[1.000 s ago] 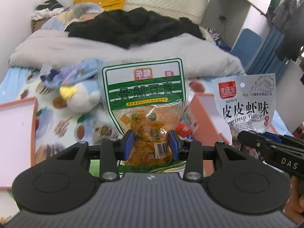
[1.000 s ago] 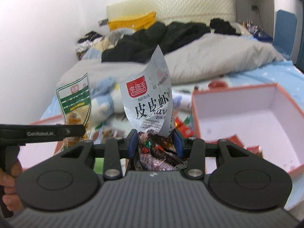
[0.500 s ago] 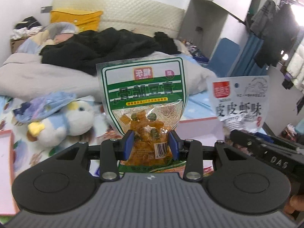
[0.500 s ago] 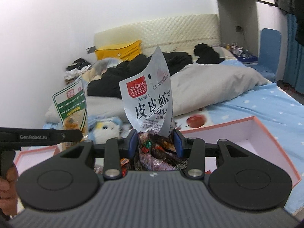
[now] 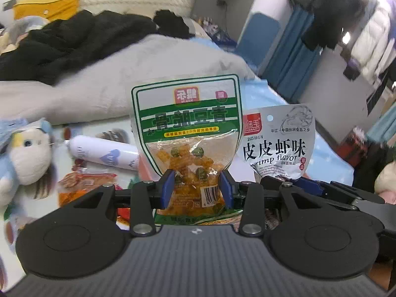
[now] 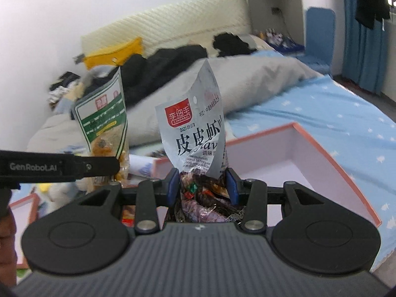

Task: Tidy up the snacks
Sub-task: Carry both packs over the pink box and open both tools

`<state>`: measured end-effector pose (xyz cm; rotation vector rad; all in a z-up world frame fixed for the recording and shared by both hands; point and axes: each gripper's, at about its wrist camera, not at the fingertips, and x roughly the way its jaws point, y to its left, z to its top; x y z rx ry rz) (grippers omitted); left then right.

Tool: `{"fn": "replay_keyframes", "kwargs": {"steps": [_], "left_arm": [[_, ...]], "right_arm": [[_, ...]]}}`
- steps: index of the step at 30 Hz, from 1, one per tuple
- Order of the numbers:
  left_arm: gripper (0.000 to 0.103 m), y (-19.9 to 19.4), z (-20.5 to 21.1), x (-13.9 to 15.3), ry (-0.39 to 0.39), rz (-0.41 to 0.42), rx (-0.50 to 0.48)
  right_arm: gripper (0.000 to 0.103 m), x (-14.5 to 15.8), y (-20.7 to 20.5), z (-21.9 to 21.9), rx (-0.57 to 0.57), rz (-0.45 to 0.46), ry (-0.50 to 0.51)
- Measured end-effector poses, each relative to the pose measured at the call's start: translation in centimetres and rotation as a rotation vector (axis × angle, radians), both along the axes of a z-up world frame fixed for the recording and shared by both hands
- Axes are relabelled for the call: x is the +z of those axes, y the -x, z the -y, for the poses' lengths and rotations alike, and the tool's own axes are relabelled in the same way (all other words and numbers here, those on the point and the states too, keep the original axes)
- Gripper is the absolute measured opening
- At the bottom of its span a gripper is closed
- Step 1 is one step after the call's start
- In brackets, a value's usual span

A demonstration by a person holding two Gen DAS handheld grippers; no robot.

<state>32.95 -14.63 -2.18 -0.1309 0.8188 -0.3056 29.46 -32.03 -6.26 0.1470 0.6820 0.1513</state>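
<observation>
- Pink box (image 6: 329,153) lies on the bed, its visible interior bare.
- Left gripper (image 5: 195,188) pinches a green bag (image 5: 188,133) of orange pieces.
- Right gripper (image 6: 202,185) pinches a silver shrimp-flavor bag (image 6: 193,133), beside the green one.

You are holding both grippers side by side, angled downward. Your left gripper (image 5: 195,189) is clamping its blue pads on the green snack pouch (image 5: 186,133), and your right gripper (image 6: 202,185) is pinching the silver shrimp-flavor packet (image 6: 195,133). Your left hand (image 6: 5,245) is showing at the lower left edge.

Black left gripper (image 5: 195,189) with blue pads (image 5: 166,188), silver screws, ribbed grey body
</observation>
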Motion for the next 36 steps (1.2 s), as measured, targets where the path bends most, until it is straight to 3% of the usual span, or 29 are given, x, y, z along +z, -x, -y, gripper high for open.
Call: {"fn": "replay_keyframes", "kwargs": {"steps": [6,12,14,15,16,25,36], "left_arm": [[0.046,-3.3,2.8,-3.9,-0.012,-0.059,-0.053],[0.046,-5.2,4.8,-7.5,-0.045,-0.125,-0.086],[0.055,-5.4,4.9,-8.1,-0.062,-0.135,-0.087],[0.057,-5.6,5.0,-8.4,-0.071,-0.143,-0.086],[0.059,-5.6,5.1,-8.4,-0.077,-0.145,-0.085],[0.059,-3.7,3.0,-6.1,-0.073,-0.104,-0.048],[0.059,2.3,-0.2,0.1,-0.056,0.008,0.002]], "right_arm": [[0.044,-4.1,-1.3,2.7,-0.038,-0.075,0.030],[0.046,-7.4,-1.6,4.3,-0.088,-0.169,-0.017],[0.057,-7.8,-2.1,4.2,-0.069,-0.185,-0.012],[0.069,-7.9,-2.2,4.1,-0.068,-0.189,-0.007],[0.073,-7.8,-2.2,4.0,-0.056,-0.184,-0.002],[0.071,-7.2,-0.3,2.7,-0.012,-0.185,-0.007],[0.071,-1.0,3.5,1.1,0.006,-0.024,-0.007]]}}
